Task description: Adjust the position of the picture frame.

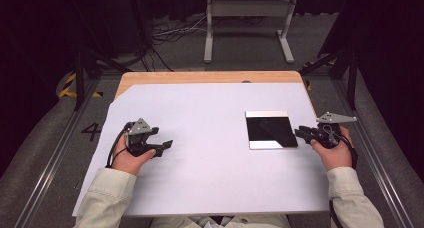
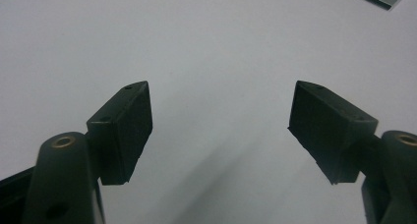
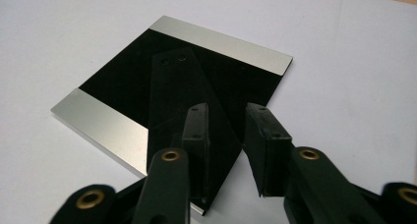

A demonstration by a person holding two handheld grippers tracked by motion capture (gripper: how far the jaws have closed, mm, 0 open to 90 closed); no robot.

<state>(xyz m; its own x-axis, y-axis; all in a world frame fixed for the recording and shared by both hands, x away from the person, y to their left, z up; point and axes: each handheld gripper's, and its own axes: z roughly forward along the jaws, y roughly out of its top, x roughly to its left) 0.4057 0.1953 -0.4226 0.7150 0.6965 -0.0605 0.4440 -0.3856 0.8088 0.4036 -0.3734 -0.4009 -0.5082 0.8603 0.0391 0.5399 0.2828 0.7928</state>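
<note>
Black glossy plate (image 1: 270, 130) lies right of centre; right gripper (image 1: 301, 133), fingers narrowly parted and empty, approaches its edge to grasp. Left gripper (image 1: 167, 144) rests wide open, empty.

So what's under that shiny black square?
The black square plate lies flat on the white sheet that covers the wooden table. The plate hides whatever is directly beneath it. The right hand-held gripper sits at its edge.
</note>
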